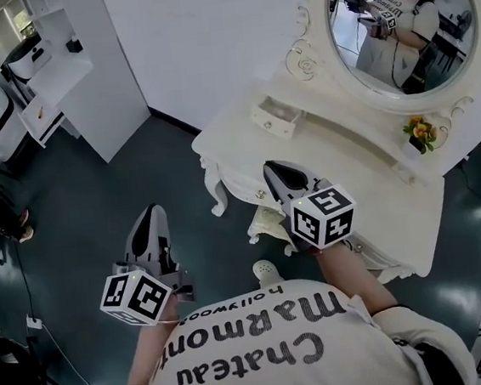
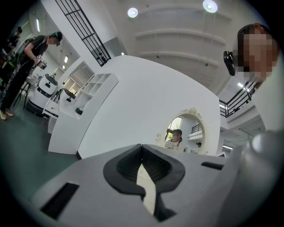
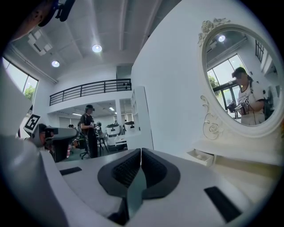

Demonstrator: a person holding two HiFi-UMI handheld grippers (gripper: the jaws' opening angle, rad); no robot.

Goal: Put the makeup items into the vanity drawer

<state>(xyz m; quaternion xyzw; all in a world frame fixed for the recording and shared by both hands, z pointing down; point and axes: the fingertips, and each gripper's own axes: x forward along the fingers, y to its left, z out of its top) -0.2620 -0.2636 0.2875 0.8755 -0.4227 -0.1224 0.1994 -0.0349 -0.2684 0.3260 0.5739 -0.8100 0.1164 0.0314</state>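
A white vanity table with an oval mirror stands ahead of me. A small upper drawer at its left end is pulled open; the same drawer shows in the right gripper view, and I cannot make out what is in it. No makeup items are visible anywhere. My left gripper hangs over the dark floor left of the vanity, shut and empty. My right gripper is over the vanity's front left corner, also shut with nothing between its jaws.
A small pot of yellow flowers sits on the vanity under the mirror. A white stool stands tucked at the vanity's front. A white shelf unit is at the far left. People and wheeled machines stand in the background.
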